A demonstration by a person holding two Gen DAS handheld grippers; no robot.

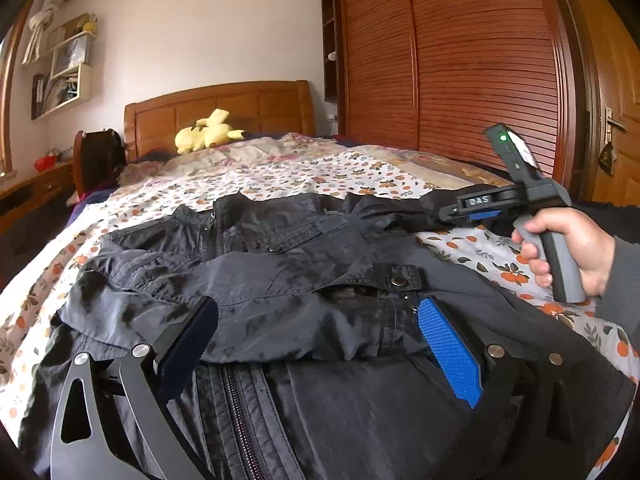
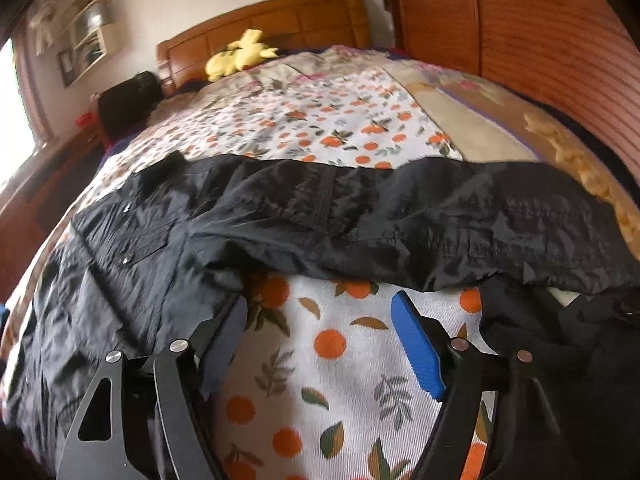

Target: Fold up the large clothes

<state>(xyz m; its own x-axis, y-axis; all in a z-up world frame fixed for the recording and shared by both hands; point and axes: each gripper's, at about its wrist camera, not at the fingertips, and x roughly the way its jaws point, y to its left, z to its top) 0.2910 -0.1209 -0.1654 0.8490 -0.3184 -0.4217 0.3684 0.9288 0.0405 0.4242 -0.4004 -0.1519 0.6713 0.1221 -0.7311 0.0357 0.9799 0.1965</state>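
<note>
Bedroom, bed (image 1: pixel 280 176) with orange-print sheet; dark jacket (image 1: pixel 280 248) spread across it, zip side up. Sleeve (image 2: pixel 440 216) stretched crosswise just ahead of right gripper (image 2: pixel 320 344), long axis left-right. Right gripper nearer to it, wide open, empty, over bare sheet. Left gripper (image 1: pixel 316 348) open too, straddling folded sleeve on jacket front, not pinching.

Yellow plush toy (image 1: pixel 208 133) by the wooden headboard (image 1: pixel 218 110), white sheet with oranges (image 2: pixel 320 120) on the bed, brown slatted wardrobe (image 1: pixel 460 60), wall shelf (image 1: pixel 64 68) with books, door handle (image 1: pixel 610 124), dark bag (image 1: pixel 98 156) beside the bed
</note>
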